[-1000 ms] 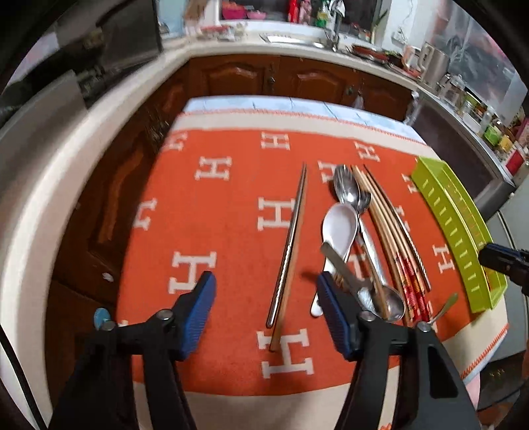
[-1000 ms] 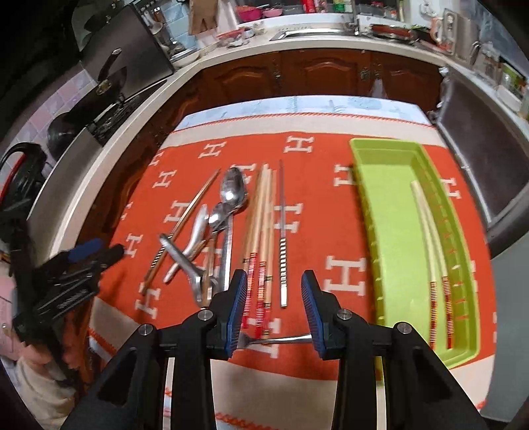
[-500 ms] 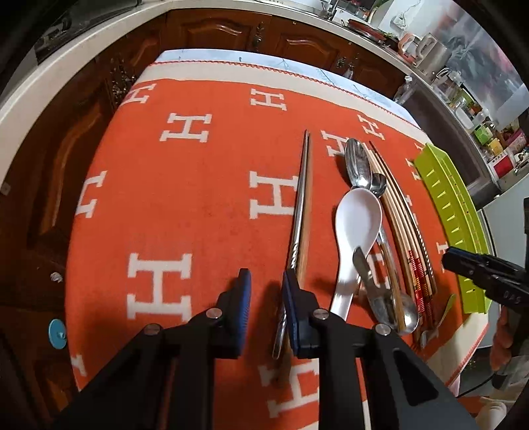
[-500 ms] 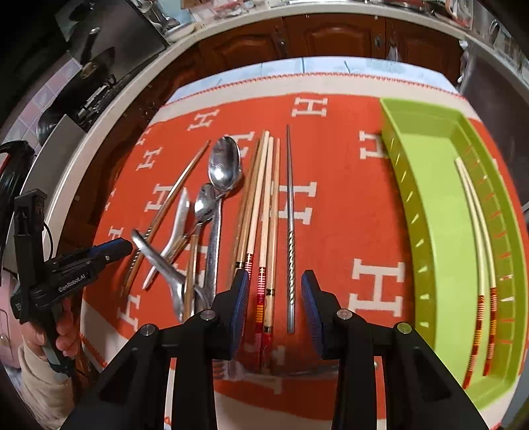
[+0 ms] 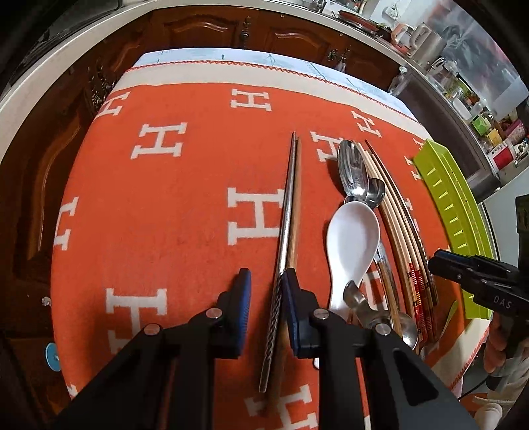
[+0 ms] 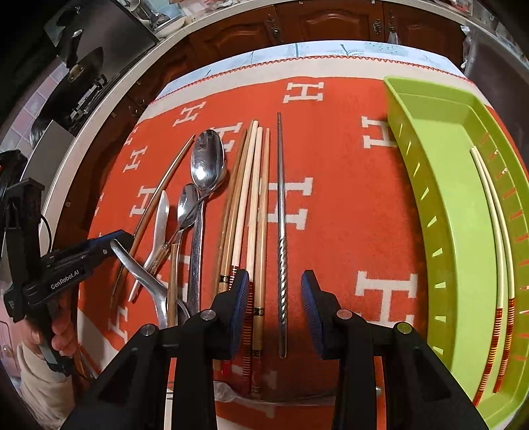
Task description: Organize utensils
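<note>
Utensils lie in a row on an orange cloth. My left gripper is open low over a metal chopstick and a brown wooden chopstick, which lie between its fingers near the right finger. My right gripper is open around the twisted handle of another metal chopstick. Left of it lie several bamboo chopsticks, two metal spoons and a white ceramic spoon. A green tray on the right holds a pair of pale chopsticks.
The orange cloth covers a table with its front edge close below both grippers. Dark wooden cabinets and a counter run behind and to the left. The other hand-held gripper shows at the edge of each view.
My left gripper narrowed from wide open, then opened slightly around the left chopstick pair. My right gripper dropped lower and opened wider around the twisted metal chopstick.
</note>
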Available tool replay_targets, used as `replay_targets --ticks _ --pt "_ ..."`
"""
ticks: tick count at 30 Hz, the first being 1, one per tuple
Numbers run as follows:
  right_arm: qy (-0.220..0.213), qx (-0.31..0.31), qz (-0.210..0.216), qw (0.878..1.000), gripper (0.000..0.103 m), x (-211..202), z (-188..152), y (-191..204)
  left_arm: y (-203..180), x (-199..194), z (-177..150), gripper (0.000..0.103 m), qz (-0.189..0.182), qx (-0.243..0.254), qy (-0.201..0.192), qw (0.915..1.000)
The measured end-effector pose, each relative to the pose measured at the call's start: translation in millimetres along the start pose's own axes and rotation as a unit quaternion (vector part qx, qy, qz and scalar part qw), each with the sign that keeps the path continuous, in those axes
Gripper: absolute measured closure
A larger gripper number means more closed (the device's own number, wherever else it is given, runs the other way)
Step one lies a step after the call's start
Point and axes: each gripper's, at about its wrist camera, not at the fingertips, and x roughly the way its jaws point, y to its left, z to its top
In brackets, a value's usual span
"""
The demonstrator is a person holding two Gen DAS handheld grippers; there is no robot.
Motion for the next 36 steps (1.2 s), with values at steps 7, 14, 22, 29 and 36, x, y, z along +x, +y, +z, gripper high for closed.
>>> replay_targets --ticks 7,14,22,29,36 --pt "0.0 0.0 -0.004 1.0 0.069 6.3 2.7 -1.9 -1.1 1.5 4.1 0.085 0.004 0.004 -0.002 1.0" --pt "-0.006 -0.008 -0.013 1.0 0.069 9.8 5.4 0.4 -14.9 8.6 13.4 0.083 0.064 0.055 -0.013 0.9963" --pt "-0.015 -0.015 -0.02 1.0 0.069 10.9 6.2 1.3 -23.1 12.9 20.9 0.082 0.09 0.068 -0.021 0.9933" --pt "-0.026 -0.037 -0.035 0.998 0.075 13.2 9.4 9.2 -28.4 15.4 21.9 0.09 0.096 0.063 -0.021 0.9932" --pt "-0.019 -0.027 -0.022 0.999 0.088 12.0 8.8 1.3 -29.3 16.0 22.5 0.098 0.106 0.039 -0.026 0.9933"
